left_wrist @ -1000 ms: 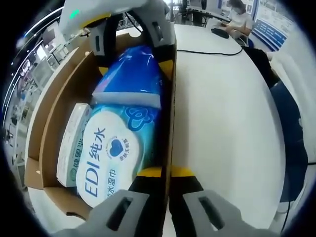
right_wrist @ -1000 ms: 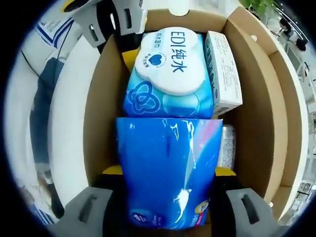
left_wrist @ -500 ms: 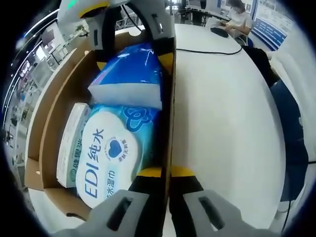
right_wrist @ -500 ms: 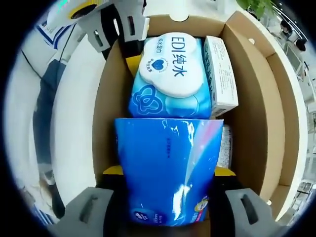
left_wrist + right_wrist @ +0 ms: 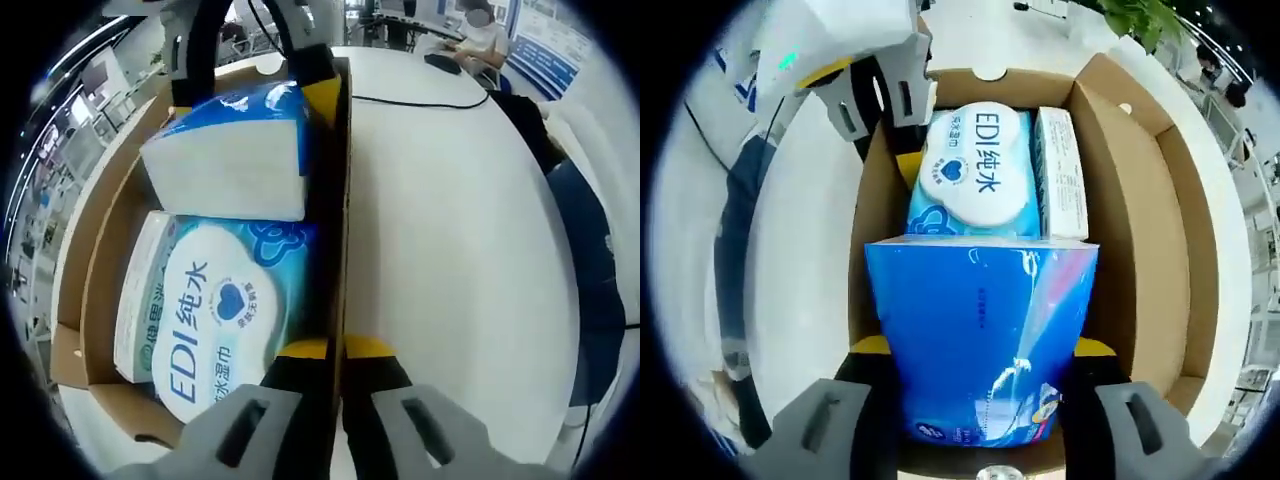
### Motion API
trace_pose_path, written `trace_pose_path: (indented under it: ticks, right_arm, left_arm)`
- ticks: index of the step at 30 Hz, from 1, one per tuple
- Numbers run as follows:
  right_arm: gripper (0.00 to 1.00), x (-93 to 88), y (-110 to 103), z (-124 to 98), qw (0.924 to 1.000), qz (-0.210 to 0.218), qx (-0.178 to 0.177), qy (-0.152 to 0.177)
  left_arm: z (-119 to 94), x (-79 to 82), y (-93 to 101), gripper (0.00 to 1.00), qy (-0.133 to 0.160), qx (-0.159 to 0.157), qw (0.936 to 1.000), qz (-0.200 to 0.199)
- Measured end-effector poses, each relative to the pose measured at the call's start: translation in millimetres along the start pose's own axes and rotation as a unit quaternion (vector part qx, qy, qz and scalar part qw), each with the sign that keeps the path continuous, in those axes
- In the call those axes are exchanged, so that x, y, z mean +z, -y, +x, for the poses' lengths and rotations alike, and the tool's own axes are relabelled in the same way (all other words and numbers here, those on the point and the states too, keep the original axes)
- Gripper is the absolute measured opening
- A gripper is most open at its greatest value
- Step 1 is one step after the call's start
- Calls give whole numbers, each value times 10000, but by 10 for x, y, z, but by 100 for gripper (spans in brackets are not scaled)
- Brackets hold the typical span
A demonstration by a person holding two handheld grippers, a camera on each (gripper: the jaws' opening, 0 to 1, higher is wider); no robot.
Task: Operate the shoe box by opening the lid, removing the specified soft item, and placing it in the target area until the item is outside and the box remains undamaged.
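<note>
Right gripper (image 5: 975,350): you have it clamped across the blue tissue pack (image 5: 980,340), which sits raised above the shoe box (image 5: 1140,250) near end, presumably for lifting clear. Your left gripper (image 5: 335,350) is pinched on the box's side wall beside the EDI wet-wipes pack (image 5: 215,315), apparently steadying it on the desk (image 5: 460,250). The white carton (image 5: 1058,175) lies against the wipes. Contents beneath the tissue pack are hidden; the lid is not identifiable.

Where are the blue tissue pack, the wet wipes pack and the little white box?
blue tissue pack (image 5: 980,350), right gripper view, middle of its front face.
wet wipes pack (image 5: 972,168), right gripper view, white lid.
little white box (image 5: 1058,175), right gripper view, long top face.
</note>
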State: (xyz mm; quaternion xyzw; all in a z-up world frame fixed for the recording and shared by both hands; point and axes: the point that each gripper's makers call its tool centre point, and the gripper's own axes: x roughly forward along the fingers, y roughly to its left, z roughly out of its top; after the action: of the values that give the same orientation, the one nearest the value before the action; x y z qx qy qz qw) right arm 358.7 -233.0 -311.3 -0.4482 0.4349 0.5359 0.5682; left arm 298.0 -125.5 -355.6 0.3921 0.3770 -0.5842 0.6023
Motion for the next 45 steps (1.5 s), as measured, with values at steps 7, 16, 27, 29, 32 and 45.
trace_pose_path:
  ticks: [7,16,27,29,32,45]
  right_arm:
    - [62,-42,-44,-38,9997,-15,131,-195]
    - [62,-119,-102,-73,9995,90,185,-223]
    - [62,-119,-96,-110,9995,-7,134,-284]
    - [62,-106,-80,-120,9995,-22,114,-288]
    - [62,-86,-51,-137,9996,-4,93,-276]
    - [62,-50,-61,-422,9997,41,-58,-236]
  left_arm:
    - [3,-2,-5,1,9,8,10000,-22]
    - [2,-1,-3,1,13,12,10000,-32]
    - [6,2,-5,1,13,-15,10000,-23]
    - [6,4,-3,1,17,-24,10000,-23]
    - [12,3,-3,1,27,-24,10000,-27]
    - [15,4,-3,1,39,-22,10000,-21]
